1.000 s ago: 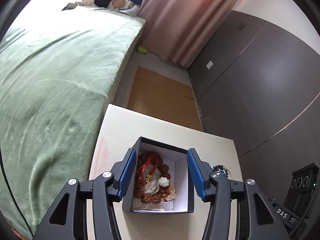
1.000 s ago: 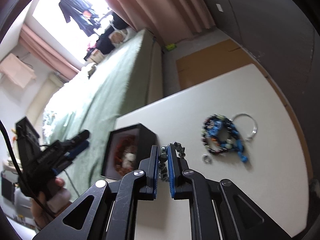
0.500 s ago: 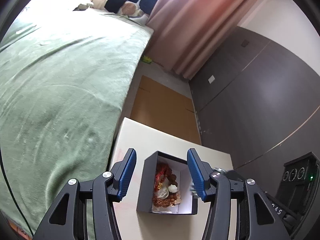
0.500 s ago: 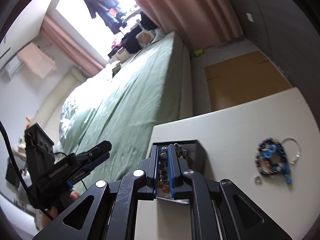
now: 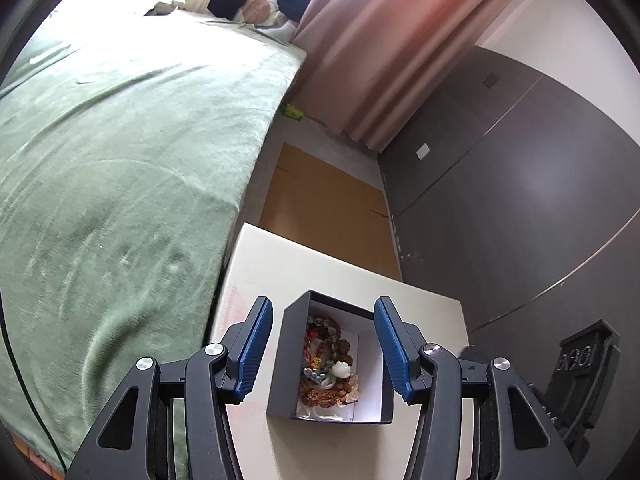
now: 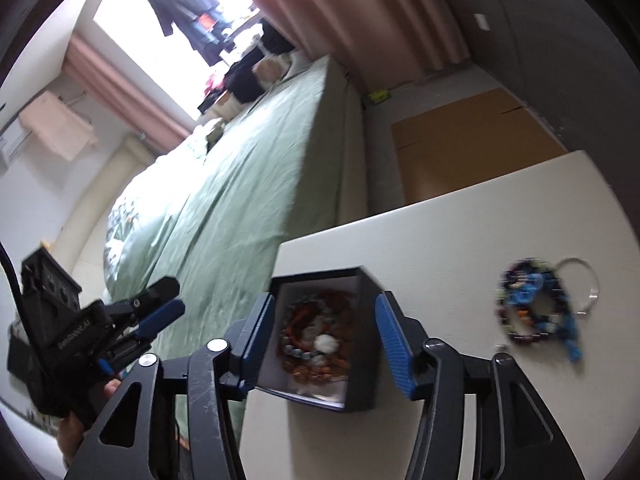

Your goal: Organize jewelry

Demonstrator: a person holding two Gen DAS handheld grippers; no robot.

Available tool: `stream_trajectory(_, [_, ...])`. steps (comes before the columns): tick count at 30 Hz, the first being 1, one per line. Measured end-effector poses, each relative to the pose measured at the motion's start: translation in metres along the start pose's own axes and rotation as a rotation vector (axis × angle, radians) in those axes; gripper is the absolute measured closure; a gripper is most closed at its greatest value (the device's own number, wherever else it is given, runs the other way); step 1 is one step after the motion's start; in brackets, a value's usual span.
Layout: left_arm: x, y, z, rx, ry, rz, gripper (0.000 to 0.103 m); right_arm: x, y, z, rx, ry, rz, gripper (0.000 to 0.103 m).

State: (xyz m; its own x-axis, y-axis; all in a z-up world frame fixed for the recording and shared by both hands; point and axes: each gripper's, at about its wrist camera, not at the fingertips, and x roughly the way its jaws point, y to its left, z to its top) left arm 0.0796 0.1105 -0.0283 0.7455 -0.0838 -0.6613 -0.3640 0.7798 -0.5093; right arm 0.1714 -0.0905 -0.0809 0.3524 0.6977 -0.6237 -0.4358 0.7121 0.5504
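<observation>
A black box (image 5: pixel 286 364) with a white lining sits on the pale table (image 5: pixel 332 272) and holds a heap of brown, red and white bead jewelry (image 5: pixel 326 364). My left gripper (image 5: pixel 324 350) hovers above and behind the box, open, nothing between its pads. My right gripper (image 6: pixel 324 340) hangs over the same box (image 6: pixel 368 340), its jaws opening, and a grey-blue bead bracelet (image 6: pixel 296 346) lies on the heap below them. A blue and dark bead bundle (image 6: pixel 536 312) and a silver bangle (image 6: pixel 584 280) lie on the table to the right.
A green bed (image 5: pixel 120 152) runs along the table's left side. Brown cardboard (image 5: pixel 324 200) lies on the floor beyond the table, and a dark wall panel (image 5: pixel 520 200) stands at the right. The left gripper (image 6: pixel 156 316), held by a hand, shows in the right wrist view.
My right gripper carried a dark bead bracelet from the table to above the box and has opened its jaws; the bracelet now lies in the box. The left gripper drew back from the box.
</observation>
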Motion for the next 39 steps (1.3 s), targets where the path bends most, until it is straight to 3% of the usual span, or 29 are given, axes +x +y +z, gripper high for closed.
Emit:
stream_trajectory(6, [0.001, -0.014, -0.008, 0.035, 0.007, -0.001, 0.049, -0.031, -0.024, 0.003, 0.053, -0.033, -0.02, 0.045])
stream_trajectory(9, [0.005, -0.023, -0.014, 0.055, 0.02, -0.003, 0.049, -0.042, -0.036, 0.002, 0.077, -0.035, -0.041, 0.036])
stream_trajectory(12, [0.007, -0.036, -0.022, 0.09, 0.027, -0.018, 0.049, -0.052, -0.044, 0.001, 0.096, -0.033, -0.057, 0.035])
stream_trajectory(17, [0.011, -0.063, -0.037, 0.171, 0.035, -0.034, 0.032, -0.068, -0.063, 0.0, 0.129, -0.023, -0.099, 0.024])
stream_trajectory(27, [0.03, -0.105, -0.063, 0.277, 0.077, -0.03, 0.032, -0.091, -0.099, -0.003, 0.183, -0.019, -0.143, 0.024])
stream_trajectory(34, [0.05, -0.135, -0.071, 0.331, 0.125, -0.02, 0.033, -0.094, -0.125, -0.002, 0.212, 0.03, -0.171, 0.024])
stream_trajectory(39, [0.075, -0.159, -0.079, 0.338, 0.196, -0.016, 0.045, -0.099, -0.145, 0.001, 0.256, 0.033, -0.171, 0.027])
